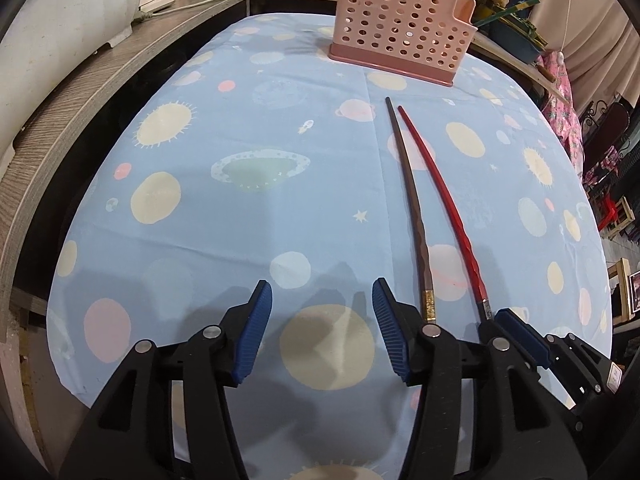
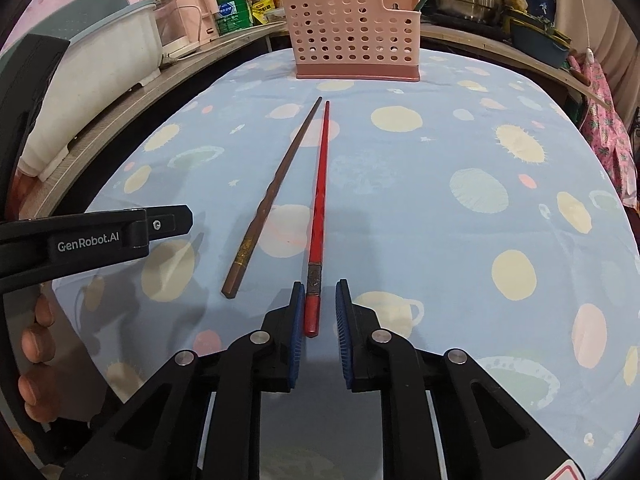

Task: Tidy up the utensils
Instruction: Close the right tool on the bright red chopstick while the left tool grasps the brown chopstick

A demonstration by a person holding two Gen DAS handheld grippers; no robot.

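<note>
We look down on a round table covered by a light blue cloth printed with suns, planets and stars (image 1: 248, 128). Two long chopsticks lie on it side by side, and their thin tips point at the far edge. The dark brown wooden chopstick (image 1: 407, 200) has a gold band near its thick end and lies to the left. The glossy red chopstick (image 2: 320, 184) has a dark band near its thick end and lies just to its right. The tips nearly meet, while the thick ends spread apart towards us. Beyond the tips, near the far edge of the cloth, the pink perforated plastic utensil holder (image 2: 354, 40) stands upright on its darker pink base, well apart from both chopsticks. The left gripper (image 1: 322, 292) hovers over bare cloth just to the left of the brown chopstick's thick end. Its blue ribbed pads (image 1: 256, 332) are spread about halfway, with nothing between them. In the right wrist view its black body juts in from the left, and a person's fingers (image 2: 36, 344) curl beside it. The right gripper (image 2: 319, 292) points down at the red chopstick's thick end, which lies between its narrowly parted tongs. The left pad (image 2: 298, 320) sits right against or just beside the stick, and we cannot tell which. A strip of cloth shows between the stick and the other pad. So the tongs bracket the chopstick without clamping it, and it lies flat on the cloth.
</note>
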